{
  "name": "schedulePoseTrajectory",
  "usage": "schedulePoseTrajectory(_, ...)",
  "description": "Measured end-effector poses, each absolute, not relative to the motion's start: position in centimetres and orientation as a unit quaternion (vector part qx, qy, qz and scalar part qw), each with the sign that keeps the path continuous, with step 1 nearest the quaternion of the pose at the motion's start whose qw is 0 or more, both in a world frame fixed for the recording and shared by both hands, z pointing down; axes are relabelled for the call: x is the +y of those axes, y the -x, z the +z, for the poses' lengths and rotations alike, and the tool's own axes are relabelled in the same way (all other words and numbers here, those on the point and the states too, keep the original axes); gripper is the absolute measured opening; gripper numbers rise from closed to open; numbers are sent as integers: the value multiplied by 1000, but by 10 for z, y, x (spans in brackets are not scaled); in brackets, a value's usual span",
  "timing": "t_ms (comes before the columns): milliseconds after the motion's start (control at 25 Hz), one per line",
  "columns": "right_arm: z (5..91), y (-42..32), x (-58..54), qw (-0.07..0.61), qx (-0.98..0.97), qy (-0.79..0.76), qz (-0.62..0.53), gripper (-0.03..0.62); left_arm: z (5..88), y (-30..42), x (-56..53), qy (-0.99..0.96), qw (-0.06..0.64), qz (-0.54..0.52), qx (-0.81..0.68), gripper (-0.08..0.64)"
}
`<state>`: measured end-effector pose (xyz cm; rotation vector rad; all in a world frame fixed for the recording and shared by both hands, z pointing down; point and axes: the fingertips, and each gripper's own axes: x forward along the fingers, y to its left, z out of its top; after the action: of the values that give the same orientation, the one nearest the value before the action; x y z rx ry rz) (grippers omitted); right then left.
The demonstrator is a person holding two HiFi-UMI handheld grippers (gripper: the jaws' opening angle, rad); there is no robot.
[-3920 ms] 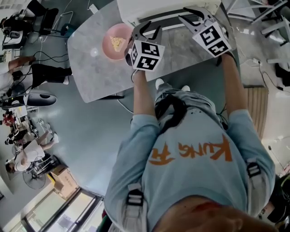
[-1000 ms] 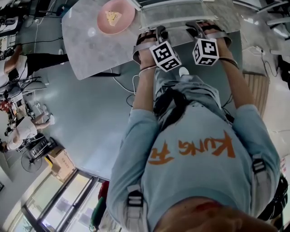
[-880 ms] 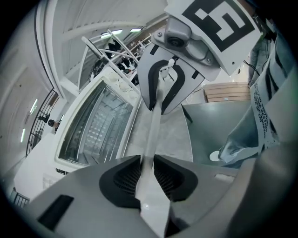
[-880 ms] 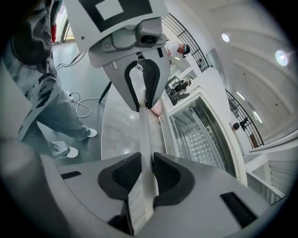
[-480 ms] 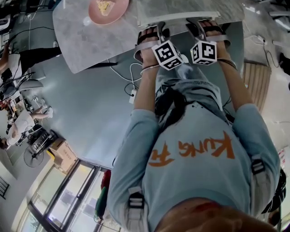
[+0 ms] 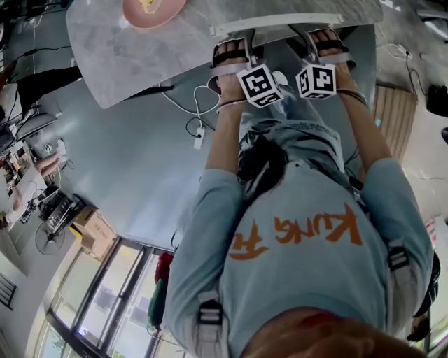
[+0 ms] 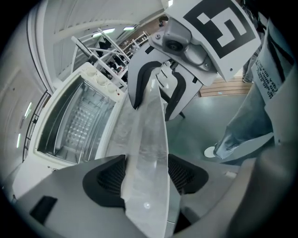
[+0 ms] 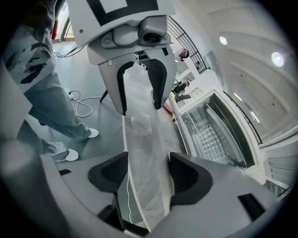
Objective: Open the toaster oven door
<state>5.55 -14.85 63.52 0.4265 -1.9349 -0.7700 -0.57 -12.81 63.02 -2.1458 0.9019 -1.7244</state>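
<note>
The toaster oven's door is swung down, and its pale handle bar (image 6: 280, 24) lies along the table's front edge. Both grippers reach up to that bar side by side. In the left gripper view the bar (image 7: 146, 139) runs between my left gripper's (image 7: 146, 174) jaws and on through the right gripper (image 7: 156, 95). The right gripper view mirrors this, with the bar (image 8: 144, 139) between my right gripper's (image 8: 149, 179) jaws and the left gripper (image 8: 139, 90) beyond. Both pairs of jaws have just been opening, with the bar still between them. The open oven cavity (image 7: 79, 121) (image 8: 209, 135) shows its wire rack.
A pink plate (image 6: 150, 8) with food sits on the marble table (image 6: 126, 56), left of the oven. A white cable and plug (image 6: 192, 119) lie on the grey floor under the table. People, chairs and boxes (image 6: 35, 175) stand far left.
Both grippers and the handle bar have come down from the oven's front to the table's front edge, swinging the door open. The plate has drifted to the top of the view.
</note>
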Motion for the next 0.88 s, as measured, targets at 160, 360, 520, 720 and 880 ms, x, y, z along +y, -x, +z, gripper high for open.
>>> schedulePoseTrajectory(160,649,-55,-145,484,-794,-177,-323,290,642,6,-124,734,133,-593,304,285)
schedulePoseTrajectory(360,668,-55,-142,480,-784,-195,-343,302,667,8,-117,722,154,-603,302,299)
schedulePoseTrajectory(520,681,-52,-145,469,-779,-221,-352,311,687,15,-116,701,182,-621,300,299)
schedulePoseTrajectory(720,696,-49,-146,458,-780,-239,-354,331,695,18,-125,684,219,-613,329,299)
schedulePoseTrajectory(880,704,-48,-144,456,-779,-245,-353,348,701,18,-125,681,224,-608,341,301)
